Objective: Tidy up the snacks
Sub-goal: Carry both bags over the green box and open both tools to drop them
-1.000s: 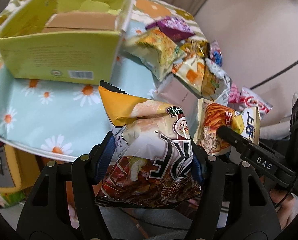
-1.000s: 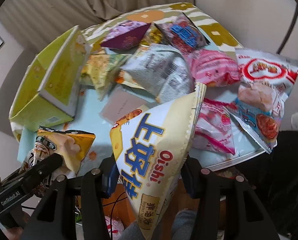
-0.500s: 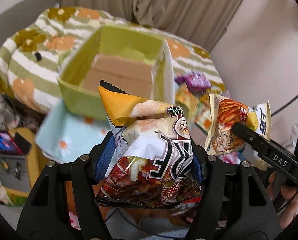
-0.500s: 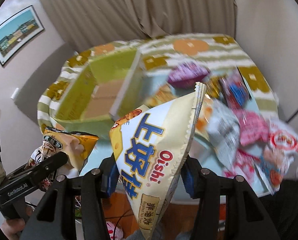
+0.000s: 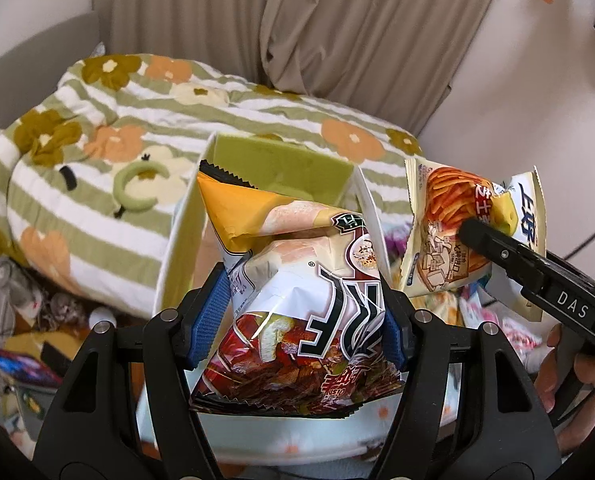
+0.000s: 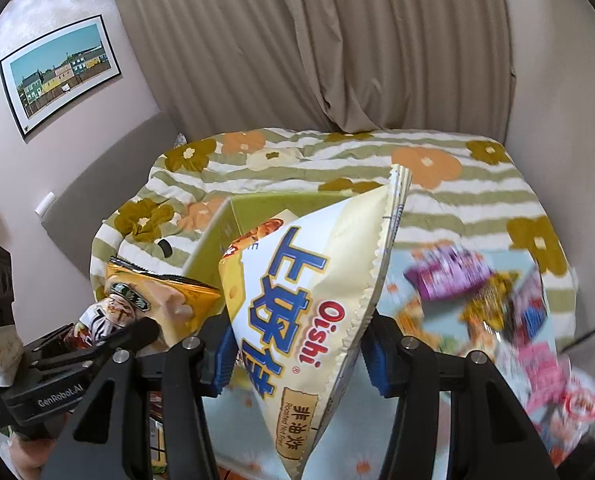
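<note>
Left wrist view: left gripper pinching orange-topped chip bag between blue pads.

Orange-and-white snack bag, dark red below; cream bag with blue characters; green box; green-striped blanket with orange and olive flowers; beige curtain.

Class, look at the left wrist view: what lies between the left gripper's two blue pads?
A snack bag, orange-topped with dark red print below, fills the gap between the left gripper's pads, which press on its sides. The green box stands behind it.
</note>
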Demonstrator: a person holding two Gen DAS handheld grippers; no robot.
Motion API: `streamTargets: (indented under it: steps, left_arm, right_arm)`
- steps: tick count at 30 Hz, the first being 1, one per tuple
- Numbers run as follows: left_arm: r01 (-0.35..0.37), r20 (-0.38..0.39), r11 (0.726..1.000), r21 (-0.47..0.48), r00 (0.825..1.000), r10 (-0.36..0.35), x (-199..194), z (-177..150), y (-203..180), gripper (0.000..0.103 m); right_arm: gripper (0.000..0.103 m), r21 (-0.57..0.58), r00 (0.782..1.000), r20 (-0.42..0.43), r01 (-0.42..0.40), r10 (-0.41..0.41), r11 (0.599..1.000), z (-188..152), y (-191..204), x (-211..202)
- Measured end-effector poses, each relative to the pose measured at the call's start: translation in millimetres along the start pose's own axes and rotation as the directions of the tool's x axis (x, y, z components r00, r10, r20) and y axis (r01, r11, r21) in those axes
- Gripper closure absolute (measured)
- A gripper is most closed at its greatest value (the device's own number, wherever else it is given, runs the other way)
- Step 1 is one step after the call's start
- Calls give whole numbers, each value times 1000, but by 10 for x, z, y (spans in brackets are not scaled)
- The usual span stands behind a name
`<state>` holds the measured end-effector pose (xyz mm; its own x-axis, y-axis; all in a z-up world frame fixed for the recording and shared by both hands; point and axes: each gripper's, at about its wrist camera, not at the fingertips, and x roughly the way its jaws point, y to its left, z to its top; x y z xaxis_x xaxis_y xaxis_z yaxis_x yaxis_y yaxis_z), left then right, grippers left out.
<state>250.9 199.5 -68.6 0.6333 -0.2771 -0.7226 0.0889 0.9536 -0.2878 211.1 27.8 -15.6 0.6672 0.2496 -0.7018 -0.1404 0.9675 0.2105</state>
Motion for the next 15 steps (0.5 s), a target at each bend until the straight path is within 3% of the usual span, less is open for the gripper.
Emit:
streamTargets:
  steps: [4,9,15]
  left_arm:
    - [-33,-18,999,-12,999,33,416,319,121,40]
    - [-71,-65,997,-32,996,69,1016,617,240,40]
    - [-100,-131,994,-46,987,93,1716,829,413,40]
  right_arm:
    - [54,-36,1000,-14,6,-6,999,300,14,379]
    - [54,-59,996,-91,-5,-1,998,586,-101,1030]
    - [54,-74,983,-183,-6,-8,997,698,-215,1655]
